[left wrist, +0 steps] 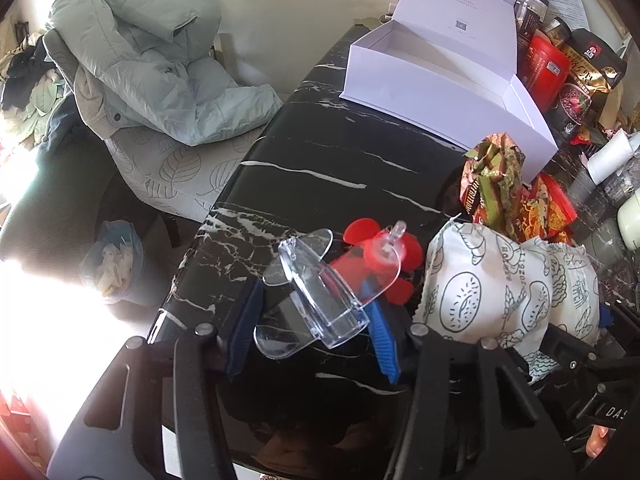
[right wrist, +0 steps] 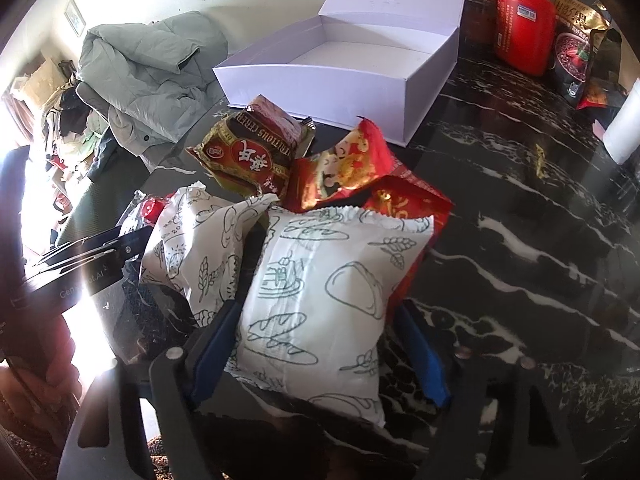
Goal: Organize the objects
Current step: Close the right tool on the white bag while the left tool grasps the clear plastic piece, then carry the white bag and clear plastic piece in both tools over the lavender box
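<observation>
While both grippers hang low over the black marbled table (left wrist: 320, 160), the white box (left wrist: 440, 92) sits open at the far side, lid tipped back, nothing visible inside it. That box is our landmark. On the near side of the box, well apart from it, the left gripper (left wrist: 308, 328) has its blue fingers (left wrist: 382, 340) either side of a clear plastic holder (left wrist: 320, 300); the right pad touches the holder's edge, the left pad stands a little off it, so the jaws are narrowed around it and not clamped. A red fan-shaped toy (left wrist: 384, 256) lies under the holder's far end.

Over to the other hand: the right gripper (right wrist: 316, 344) straddles a white bread-print packet (right wrist: 320, 300), blue fingers (right wrist: 212, 344) close along both sides; whether the pads actually press on it, I cannot tell. A second white printed packet (right wrist: 192, 248) lies just beside it. Between these packets and the box sit a brown cereal packet (right wrist: 248, 152) and red snack packets (right wrist: 352, 164), the brown one nearly touching the box's front wall. Beyond the box stands a red canister (right wrist: 524, 28). Off the table's edge, a pale green jacket (left wrist: 152, 52) is heaped on a chair.
</observation>
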`<state>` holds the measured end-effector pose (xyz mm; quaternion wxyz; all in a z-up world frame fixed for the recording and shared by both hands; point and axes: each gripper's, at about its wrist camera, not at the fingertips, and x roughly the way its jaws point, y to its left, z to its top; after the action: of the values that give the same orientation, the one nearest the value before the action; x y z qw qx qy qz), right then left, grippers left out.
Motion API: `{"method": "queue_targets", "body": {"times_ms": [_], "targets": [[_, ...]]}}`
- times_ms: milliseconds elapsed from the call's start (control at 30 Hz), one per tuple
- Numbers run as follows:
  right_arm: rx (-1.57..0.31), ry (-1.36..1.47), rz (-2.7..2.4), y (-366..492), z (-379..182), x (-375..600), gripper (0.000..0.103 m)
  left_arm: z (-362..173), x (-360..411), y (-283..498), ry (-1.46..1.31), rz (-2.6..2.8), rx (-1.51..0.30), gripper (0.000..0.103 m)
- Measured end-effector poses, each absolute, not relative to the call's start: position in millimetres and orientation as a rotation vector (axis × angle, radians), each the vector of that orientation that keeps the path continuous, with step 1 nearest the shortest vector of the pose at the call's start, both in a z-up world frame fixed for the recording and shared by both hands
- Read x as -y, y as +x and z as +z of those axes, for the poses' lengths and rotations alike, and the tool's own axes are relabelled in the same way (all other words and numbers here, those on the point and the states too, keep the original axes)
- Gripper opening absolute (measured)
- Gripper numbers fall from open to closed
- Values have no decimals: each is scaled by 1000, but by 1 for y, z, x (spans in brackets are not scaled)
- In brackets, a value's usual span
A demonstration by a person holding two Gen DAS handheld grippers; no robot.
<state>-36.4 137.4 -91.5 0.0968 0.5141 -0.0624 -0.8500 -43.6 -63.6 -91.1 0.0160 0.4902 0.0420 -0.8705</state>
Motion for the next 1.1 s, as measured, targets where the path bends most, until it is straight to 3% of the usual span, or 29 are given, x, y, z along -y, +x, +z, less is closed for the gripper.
{"method": "queue_targets", "body": {"times_ms": [200,467,1100], "targets": [[253,1492,-2497,-32,-90,-143,60,-88,59,-39,1540,-2757,-161,42],[254,1436,-2534,-20,-78,-148,59,-82,59,-30,1545,-2770,-219,38],[254,1306,-2567,28,-53,-154,59,-46,36,15,1382,-2896,-139,38]]}}
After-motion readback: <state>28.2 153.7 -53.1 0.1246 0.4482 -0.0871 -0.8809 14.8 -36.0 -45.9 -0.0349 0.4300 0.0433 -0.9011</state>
